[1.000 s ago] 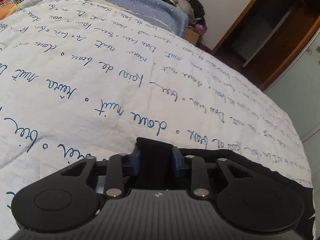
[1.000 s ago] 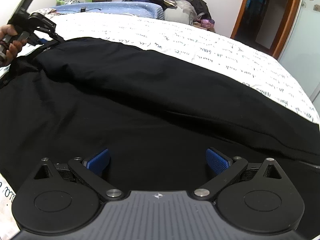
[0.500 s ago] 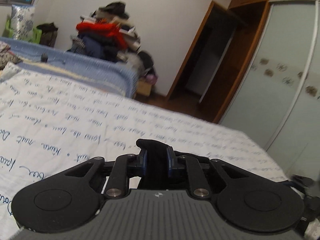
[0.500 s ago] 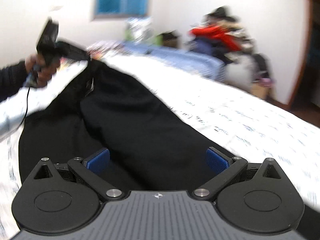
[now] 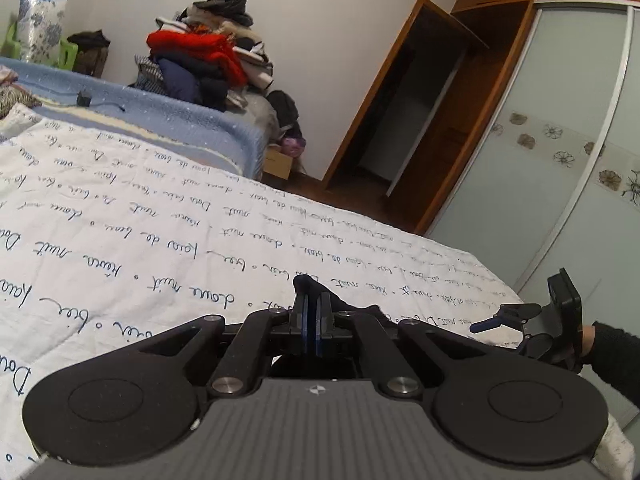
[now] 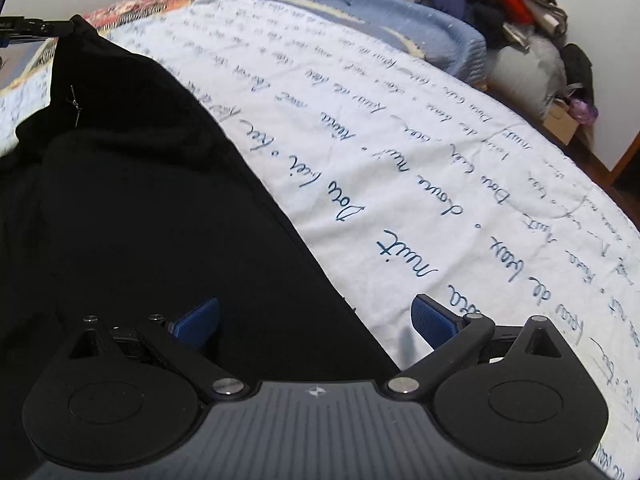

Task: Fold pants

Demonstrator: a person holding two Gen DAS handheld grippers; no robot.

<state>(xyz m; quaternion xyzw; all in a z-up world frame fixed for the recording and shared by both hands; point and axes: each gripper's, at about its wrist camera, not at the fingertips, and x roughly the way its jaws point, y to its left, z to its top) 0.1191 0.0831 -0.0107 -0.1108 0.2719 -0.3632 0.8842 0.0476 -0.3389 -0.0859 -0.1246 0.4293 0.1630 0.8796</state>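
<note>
The left gripper (image 5: 311, 312) was closed on a fold of the black pants (image 6: 132, 208) — its blue pads nearly met, with a tuft of dark cloth sticking up between and above them. Its jaws had just been closing, with the cloth between them. In the right wrist view that same gripper showed only as a dark tip at the far left edge, holding up one corner of the pants above the bed (image 6: 420, 152).

The right gripper (image 6: 316, 322) stood wide open, nothing between its pads. One pad hung over the black cloth, the other over the white quilt, so that the edge of the pants ran through the gap. Whether the pads touched the cloth could not be told.

The pants lay spread along the left side of the bed in the right wrist view, from the raised corner down to the right gripper — a small tag hung near the top.

In the left wrist view the right gripper appeared at the far right, held by a hand (image 5: 587, 338) in a dark sleeve. Beyond the bed stood a clothes pile (image 5: 204, 60) and a wardrobe (image 5: 560, 152).
</note>
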